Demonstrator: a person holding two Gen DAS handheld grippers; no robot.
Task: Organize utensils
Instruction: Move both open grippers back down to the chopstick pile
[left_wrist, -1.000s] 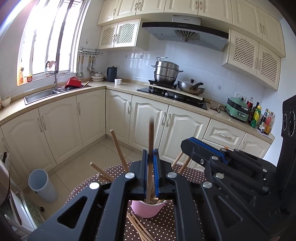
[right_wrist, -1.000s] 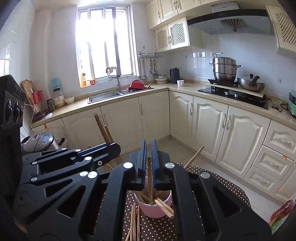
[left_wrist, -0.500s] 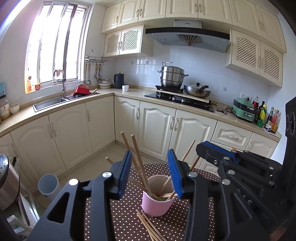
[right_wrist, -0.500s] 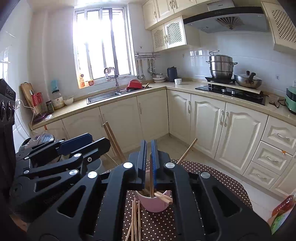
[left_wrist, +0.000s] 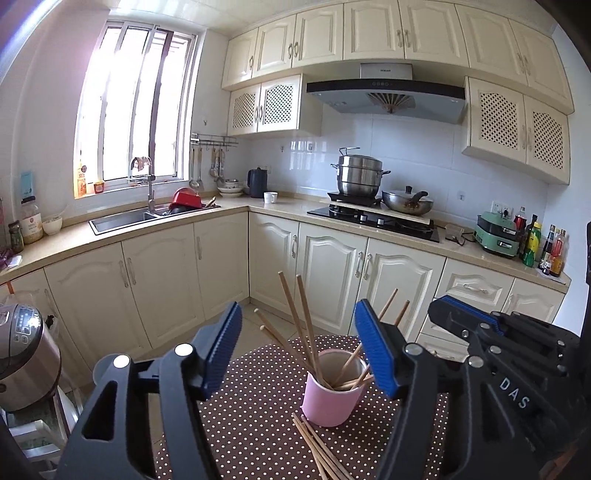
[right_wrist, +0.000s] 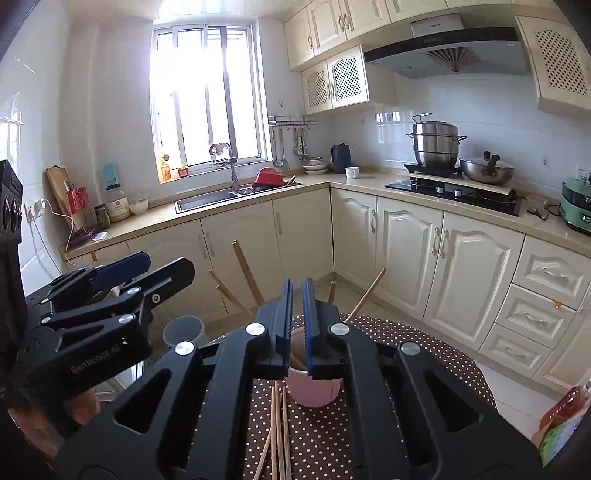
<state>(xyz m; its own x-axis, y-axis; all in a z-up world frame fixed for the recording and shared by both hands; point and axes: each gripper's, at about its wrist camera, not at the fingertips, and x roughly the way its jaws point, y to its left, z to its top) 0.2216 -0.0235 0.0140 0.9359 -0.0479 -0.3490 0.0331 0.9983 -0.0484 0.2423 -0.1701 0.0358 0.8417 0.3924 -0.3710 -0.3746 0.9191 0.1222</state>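
On the dotted desk (left_wrist: 236, 417), chopsticks (left_wrist: 301, 325) fill a pink cup (left_wrist: 334, 391); more chopsticks lie loose at six o'clock. Left tool (left_wrist: 297, 347) has just opened wide, empty; right tool (right_wrist: 296, 325) pinched shut, empty.

The left gripper (left_wrist: 297, 347) points forward and slightly downward, its jaws standing wide apart after just opening, with nothing pressed between the blue pads (left_wrist: 375, 350). The right gripper (right_wrist: 296, 317) sits close beside it at much the same downward tilt, its jaws drawn nearly together with only a thin slit between the blue pads (right_wrist: 286, 314) and nothing visibly caught there. In the left wrist view the right gripper (left_wrist: 448, 306) shows at the right edge; in the right wrist view the left gripper (right_wrist: 147, 266) reaches in from the left, a bit of the person's hand (right_wrist: 83, 406) showing beneath its body.
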